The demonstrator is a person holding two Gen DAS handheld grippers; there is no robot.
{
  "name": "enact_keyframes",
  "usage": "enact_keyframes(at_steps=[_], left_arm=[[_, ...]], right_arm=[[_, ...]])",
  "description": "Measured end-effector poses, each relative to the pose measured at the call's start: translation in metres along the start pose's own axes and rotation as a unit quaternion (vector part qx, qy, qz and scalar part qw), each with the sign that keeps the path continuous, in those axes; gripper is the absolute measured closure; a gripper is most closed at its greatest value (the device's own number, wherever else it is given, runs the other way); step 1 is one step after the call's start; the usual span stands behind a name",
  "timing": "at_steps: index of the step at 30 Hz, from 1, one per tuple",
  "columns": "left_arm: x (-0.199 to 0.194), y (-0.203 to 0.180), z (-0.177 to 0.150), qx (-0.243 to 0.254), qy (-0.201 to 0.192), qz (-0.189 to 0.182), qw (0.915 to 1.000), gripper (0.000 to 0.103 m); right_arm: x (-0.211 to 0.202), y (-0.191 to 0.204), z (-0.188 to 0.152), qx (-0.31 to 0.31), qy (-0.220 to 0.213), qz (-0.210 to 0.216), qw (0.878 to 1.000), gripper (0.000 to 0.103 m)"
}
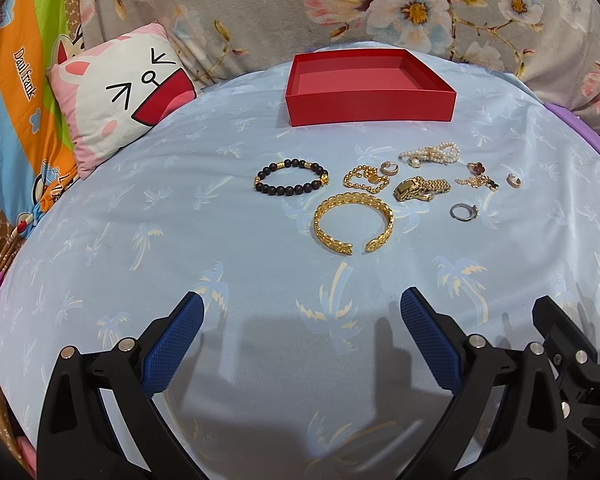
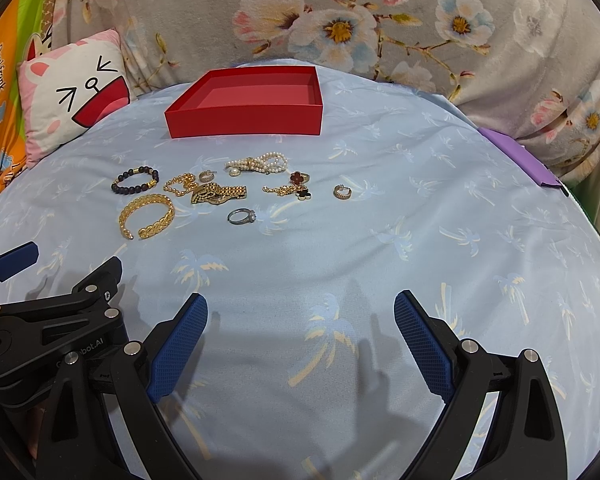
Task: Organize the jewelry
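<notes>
An empty red box stands at the far side of the blue sheet. Jewelry lies in front of it: a black bead bracelet, a gold cuff, a gold chain, a gold watch, pearls, a silver ring, a clover piece and small hoops. My left gripper is open and empty, short of the cuff. My right gripper is open and empty, short of the ring.
A cartoon cat pillow lies at the far left. A floral blanket rises behind the box. A purple object sits at the right edge of the sheet. The left gripper's body shows at lower left in the right wrist view.
</notes>
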State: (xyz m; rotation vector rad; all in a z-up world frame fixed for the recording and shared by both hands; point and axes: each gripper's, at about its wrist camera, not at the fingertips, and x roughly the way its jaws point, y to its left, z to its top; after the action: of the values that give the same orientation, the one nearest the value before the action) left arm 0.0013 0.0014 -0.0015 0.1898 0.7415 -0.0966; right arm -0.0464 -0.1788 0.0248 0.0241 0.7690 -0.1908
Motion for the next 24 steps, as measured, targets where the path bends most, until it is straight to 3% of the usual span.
enact_keyframes(at_steps=[24], left_arm=[[0.0005,0.0002,-0.0002,0.000,0.002,-0.001,1.0000,0.007]], right_arm=[[0.0023,0.0014,-0.0003,0.000,0.003,0.000,1.000,0.010]])
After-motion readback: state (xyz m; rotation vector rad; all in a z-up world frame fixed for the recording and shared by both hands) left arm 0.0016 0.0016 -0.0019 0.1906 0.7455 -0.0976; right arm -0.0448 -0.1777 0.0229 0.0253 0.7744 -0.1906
